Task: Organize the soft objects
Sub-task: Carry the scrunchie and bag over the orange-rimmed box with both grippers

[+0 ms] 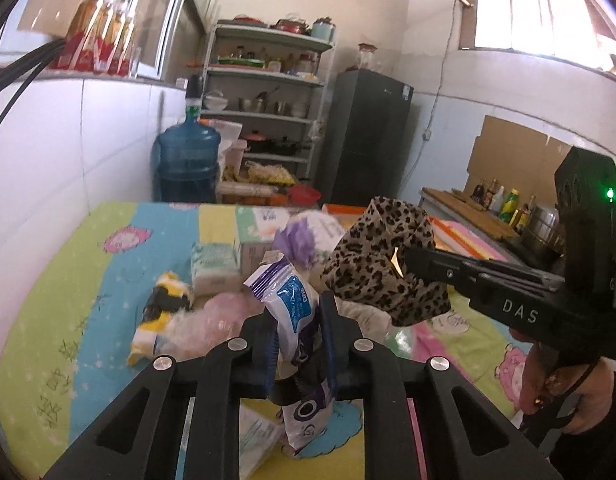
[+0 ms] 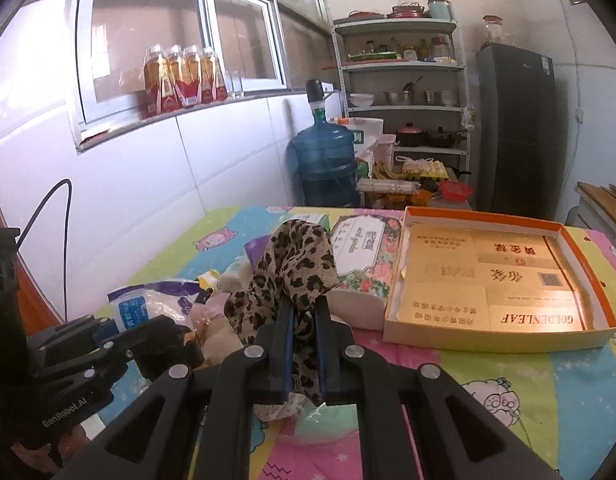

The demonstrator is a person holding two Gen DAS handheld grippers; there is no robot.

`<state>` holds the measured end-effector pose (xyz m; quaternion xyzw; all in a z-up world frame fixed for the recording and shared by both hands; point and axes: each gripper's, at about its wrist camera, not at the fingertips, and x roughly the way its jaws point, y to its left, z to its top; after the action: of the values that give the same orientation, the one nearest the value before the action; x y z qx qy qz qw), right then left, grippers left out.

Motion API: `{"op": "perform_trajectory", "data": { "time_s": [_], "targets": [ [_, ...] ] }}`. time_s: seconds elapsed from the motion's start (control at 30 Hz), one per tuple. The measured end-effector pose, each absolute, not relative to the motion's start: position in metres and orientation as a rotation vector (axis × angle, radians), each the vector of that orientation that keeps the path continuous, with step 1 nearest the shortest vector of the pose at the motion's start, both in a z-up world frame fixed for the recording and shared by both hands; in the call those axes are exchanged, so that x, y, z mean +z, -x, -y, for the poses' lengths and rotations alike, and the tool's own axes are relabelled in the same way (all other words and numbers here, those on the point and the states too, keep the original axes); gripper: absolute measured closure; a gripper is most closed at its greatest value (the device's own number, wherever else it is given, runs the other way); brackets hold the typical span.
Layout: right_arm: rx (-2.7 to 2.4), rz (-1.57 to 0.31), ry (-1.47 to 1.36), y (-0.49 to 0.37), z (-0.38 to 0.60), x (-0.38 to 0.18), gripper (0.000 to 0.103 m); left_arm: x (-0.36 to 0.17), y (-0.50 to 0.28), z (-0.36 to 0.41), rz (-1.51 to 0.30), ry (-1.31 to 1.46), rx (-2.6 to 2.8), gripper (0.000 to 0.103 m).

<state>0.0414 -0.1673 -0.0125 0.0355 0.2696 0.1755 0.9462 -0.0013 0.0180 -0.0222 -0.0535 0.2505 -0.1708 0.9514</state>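
Both grippers hold soft items

Left gripper (image 1: pixel 296 344) fingers clench the tissue pack (image 1: pixel 294 300); right gripper (image 2: pixel 304 344) grasps the leopard scarf (image 2: pixel 296 272); next, probably carry both to the open box (image 2: pixel 491 322).

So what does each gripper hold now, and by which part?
The left gripper holds the blue-white plastic packet at its middle. The right gripper pinches the leopard cloth near its lower end.

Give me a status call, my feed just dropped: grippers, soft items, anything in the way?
Left gripper shut on blue-white packet. Right gripper shut on leopard-print cloth. Both lifted off the pile. Orange-rimmed box open, nothing blocking it.
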Motion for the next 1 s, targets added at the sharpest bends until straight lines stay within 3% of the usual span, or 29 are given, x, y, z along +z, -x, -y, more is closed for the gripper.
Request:
{"op": "perform_trajectory", "data": {
  "time_s": [0.43, 1.0],
  "targets": [
    [0.290, -0.489, -0.121, -0.036, 0.208, 0.005, 0.093, 0.010, -0.011, 0.025, -0.459, 0.049, -0.412, 0.084],
    [0.163, -0.448, -0.181, -0.046, 0.288, 0.009, 0.093, 0.019, -0.064, 0.099, -0.522, 0.002, -0.353, 0.084]
  ]
}}
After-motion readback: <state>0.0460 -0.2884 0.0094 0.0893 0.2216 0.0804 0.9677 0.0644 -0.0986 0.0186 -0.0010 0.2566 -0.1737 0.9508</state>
